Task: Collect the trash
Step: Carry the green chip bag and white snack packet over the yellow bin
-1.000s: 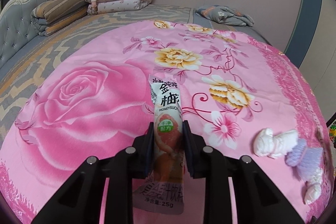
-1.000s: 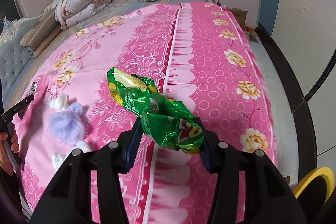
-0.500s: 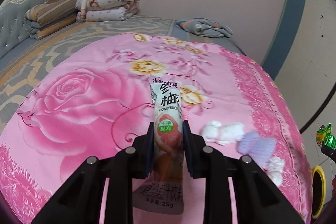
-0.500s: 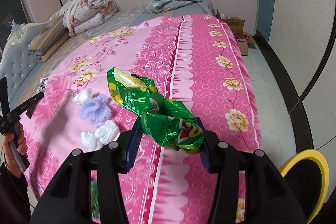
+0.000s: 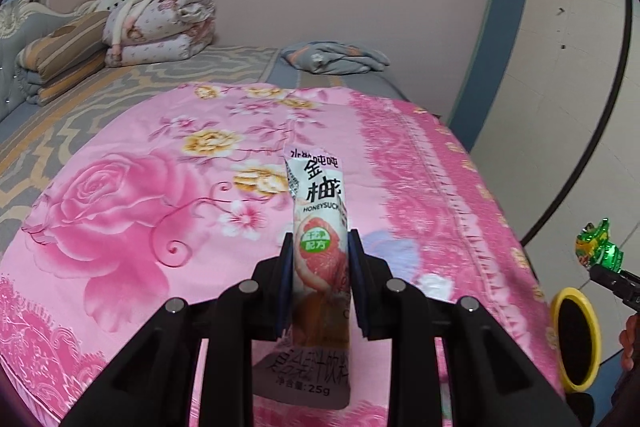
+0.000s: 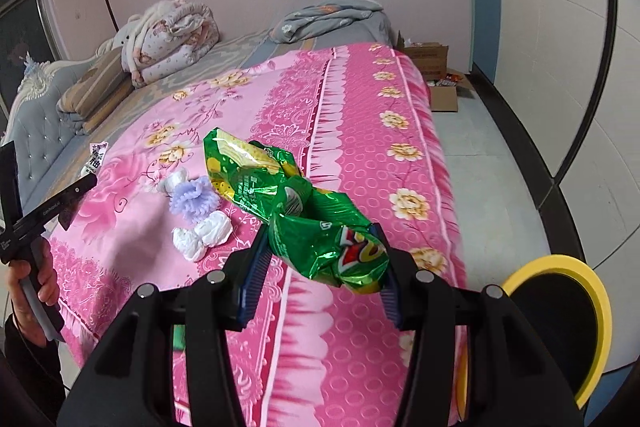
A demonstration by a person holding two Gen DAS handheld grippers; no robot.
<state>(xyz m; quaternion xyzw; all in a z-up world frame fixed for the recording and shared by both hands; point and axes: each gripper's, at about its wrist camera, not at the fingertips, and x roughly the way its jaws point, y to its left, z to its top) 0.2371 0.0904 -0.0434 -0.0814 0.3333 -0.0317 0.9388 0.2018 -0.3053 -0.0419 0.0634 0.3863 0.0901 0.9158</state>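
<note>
- Pink-and-white plastic drink-mix sachet (image 5: pixel 320 247) is standing upright, pinched between the narrow fingers of the left gripper (image 5: pixel 319 267), above the pink floral bedspread (image 5: pixel 120 207).
- Crumpled green foil snack bag (image 6: pixel 304 215) is sitting clamped in the right gripper (image 6: pixel 320 267), above the bed's edge.
- Yellow-rimmed round black bin (image 6: pixel 560 307) is standing on the floor just beside the bed.

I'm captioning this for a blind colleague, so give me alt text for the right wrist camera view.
The right gripper is shut on a crumpled green snack bag, held above a bed with a pink floral sheet. A yellow-rimmed trash bin stands on the floor at right; white and lilac socks lie on the sheet.
</note>
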